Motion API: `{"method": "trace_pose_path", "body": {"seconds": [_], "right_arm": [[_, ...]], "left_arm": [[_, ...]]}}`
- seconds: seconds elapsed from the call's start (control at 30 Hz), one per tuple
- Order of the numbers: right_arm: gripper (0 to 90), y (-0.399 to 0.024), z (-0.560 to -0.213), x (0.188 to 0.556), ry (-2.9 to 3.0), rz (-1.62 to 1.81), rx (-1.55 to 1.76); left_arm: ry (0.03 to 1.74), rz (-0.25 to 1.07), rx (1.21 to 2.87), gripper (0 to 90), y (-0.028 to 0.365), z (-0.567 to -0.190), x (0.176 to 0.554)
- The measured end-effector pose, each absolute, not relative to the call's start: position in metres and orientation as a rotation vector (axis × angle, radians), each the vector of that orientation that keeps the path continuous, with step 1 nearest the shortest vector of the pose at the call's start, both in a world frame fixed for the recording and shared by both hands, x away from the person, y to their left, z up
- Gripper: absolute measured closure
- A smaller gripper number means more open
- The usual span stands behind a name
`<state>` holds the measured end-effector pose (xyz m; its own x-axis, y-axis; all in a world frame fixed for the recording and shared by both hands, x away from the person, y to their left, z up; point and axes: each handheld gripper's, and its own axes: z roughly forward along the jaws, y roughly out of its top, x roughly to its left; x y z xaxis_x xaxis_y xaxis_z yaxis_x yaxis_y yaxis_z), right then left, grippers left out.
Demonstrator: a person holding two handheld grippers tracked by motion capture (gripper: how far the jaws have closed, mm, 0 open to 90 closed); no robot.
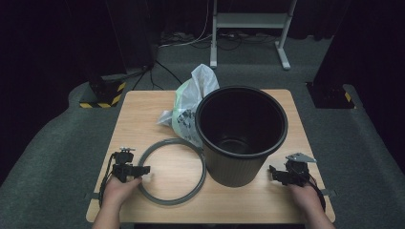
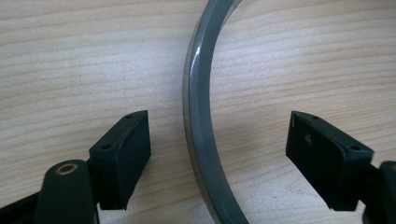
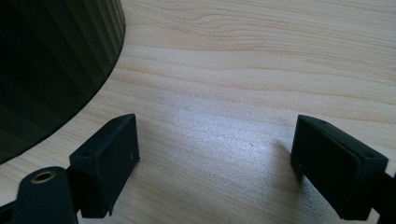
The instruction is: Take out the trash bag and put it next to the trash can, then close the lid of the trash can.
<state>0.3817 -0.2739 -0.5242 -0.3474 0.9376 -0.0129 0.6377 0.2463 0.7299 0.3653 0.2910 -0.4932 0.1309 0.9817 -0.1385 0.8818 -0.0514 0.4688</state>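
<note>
1. The light wooden table (image 1: 143, 102) carries everything; the person's two hands come in from its 6 o'clock edge.
2. The big black ribbed plastic bin (image 1: 241, 133) stands upright and empty, a little to the 3 o'clock side of the table centre.
3. The crumpled white and green plastic bag (image 1: 190, 102) lies at 10 o'clock of the bin and touches its wall.
4. The flat grey plastic ring (image 1: 172, 171) lies on the wood at 8 o'clock of the bin, with its 3 o'clock side just beside the bin's foot.
5. The left gripper (image 1: 144, 169) sits at the 9 o'clock edge of the ring. In the left gripper view its jaws stand wide, one on each side of the ring's band (image 2: 200, 130), and the pads do not touch it. The band runs away from the camera, from 6 to 12 o'clock, so it crosses the line of closing. I judge that a simple squeeze here will take the ring.
6. The right gripper (image 1: 273, 172) rests at 4 o'clock of the bin, well apart from the ring. Its jaws are also wide with bare wood between them (image 3: 215, 154), and the bin's wall (image 3: 51, 70) is at 10 o'clock of them.
</note>
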Motion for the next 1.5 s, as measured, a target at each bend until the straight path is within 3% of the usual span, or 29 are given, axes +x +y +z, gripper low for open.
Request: {"method": "trace_pose_path", "body": {"seconds": [0.3,0.4,0.67,0.93,1.2,1.5], "right_arm": [[13.7,-0.271,-0.524,0.384,2.08,0.886,1.429],[13.8,-0.27,-0.525,0.384,2.076,0.887,1.431],[13.8,-0.268,-0.524,0.384,2.086,0.889,1.423],[13.8,-0.265,-0.525,0.384,2.09,0.897,1.42],[13.6,-0.264,-0.525,0.386,2.1,0.9,1.408],[14.2,-0.263,-0.525,0.386,2.103,0.907,1.41]], "left_arm": [[1.795,0.333,2.071,28.2,0.28,-0.497,0.368],[1.795,0.349,2.174,30.9,0.274,-0.495,0.376],[1.904,0.209,2.261,34.9,0.27,-0.488,0.397],[2.048,0.096,2.286,45.9,0.272,-0.484,0.417],[2.09,0.094,2.26,68.9,0.274,-0.482,0.417],[2.112,0.09,2.259,75.6,0.273,-0.482,0.417]]}}
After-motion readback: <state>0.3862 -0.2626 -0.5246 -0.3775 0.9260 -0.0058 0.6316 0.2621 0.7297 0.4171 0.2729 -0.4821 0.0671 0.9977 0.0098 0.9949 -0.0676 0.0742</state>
